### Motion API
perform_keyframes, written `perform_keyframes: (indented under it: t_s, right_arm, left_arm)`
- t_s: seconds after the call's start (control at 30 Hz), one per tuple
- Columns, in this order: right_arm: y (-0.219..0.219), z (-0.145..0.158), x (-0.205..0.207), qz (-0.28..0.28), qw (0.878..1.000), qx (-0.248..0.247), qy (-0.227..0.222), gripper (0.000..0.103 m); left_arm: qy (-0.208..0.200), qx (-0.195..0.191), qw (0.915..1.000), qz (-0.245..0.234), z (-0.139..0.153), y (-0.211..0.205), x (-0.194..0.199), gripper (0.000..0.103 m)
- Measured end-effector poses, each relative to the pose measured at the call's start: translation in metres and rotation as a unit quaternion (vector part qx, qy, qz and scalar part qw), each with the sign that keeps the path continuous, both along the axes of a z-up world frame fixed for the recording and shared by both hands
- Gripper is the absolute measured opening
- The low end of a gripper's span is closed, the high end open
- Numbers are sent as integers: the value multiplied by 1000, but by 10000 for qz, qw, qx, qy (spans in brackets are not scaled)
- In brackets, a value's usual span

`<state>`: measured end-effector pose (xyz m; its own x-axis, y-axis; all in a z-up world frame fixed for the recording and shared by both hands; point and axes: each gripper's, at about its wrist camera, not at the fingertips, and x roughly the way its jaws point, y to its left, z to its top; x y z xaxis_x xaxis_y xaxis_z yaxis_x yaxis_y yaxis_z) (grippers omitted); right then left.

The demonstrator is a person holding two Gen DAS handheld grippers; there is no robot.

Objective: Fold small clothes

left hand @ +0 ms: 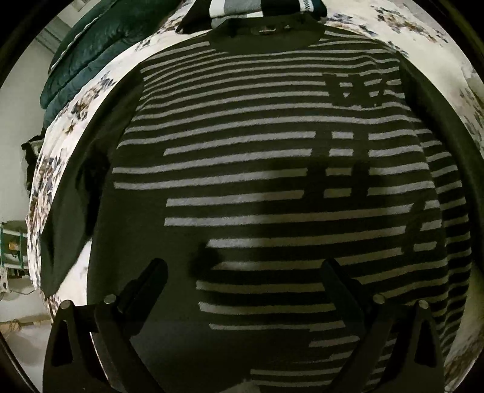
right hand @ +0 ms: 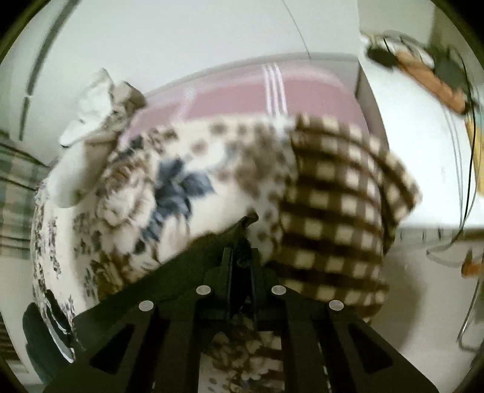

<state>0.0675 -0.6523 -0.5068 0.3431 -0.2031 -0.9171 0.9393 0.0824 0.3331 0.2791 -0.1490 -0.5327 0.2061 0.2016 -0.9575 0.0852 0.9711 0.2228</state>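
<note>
A dark sweater with white stripes point(left hand: 242, 145) lies flat, collar away from me, on a floral bed cover point(left hand: 84, 99). In the left wrist view my left gripper point(left hand: 244, 267) hovers close above the sweater's lower part, jaws spread wide with nothing between them. Its fingers point(left hand: 157, 272) cast a shadow on the stripes. In the blurred right wrist view my right gripper point(right hand: 242, 252) is shut, pinching a dark fabric edge point(right hand: 193, 251) that runs off to the lower left over the floral cover point(right hand: 169, 187). This edge looks like part of the sweater.
A dark green quilt point(left hand: 84, 54) is bunched at the far left. Folded striped clothes point(left hand: 239, 9) lie beyond the collar. A brown checked blanket point(right hand: 332, 211) and pink striped bedding point(right hand: 242, 93) lie ahead of the right gripper. Cables point(right hand: 466, 181) hang at the right.
</note>
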Motion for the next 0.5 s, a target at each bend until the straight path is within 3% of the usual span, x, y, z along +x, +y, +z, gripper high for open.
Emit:
perform_keyframes:
  t_s: [0.07, 0.13, 0.2, 0.27, 0.5]
  right_arm:
    - [-10, -9, -3, 148, 9998, 153, 3, 9]
    - [-13, -35, -6, 113, 9980, 609, 79, 16]
    - [-10, -58, -18, -37, 9933, 1135, -203, 42]
    - [-4, -67, -29, -248, 9901, 1291, -494, 54]
    - [4, -94, -38, -1020, 9784, 1441, -1075, 56]
  left_arm:
    - [-3, -4, 10000, -38, -3, -2, 1, 103]
    - [35, 22, 10000, -45, -8, -3, 0, 103]
    - [68, 31, 10000, -45, -12, -3, -2, 103]
    - [106, 46, 9999, -35, -16, 0, -5, 103]
    - [208, 14, 9998, 24, -26, 10, -11, 103]
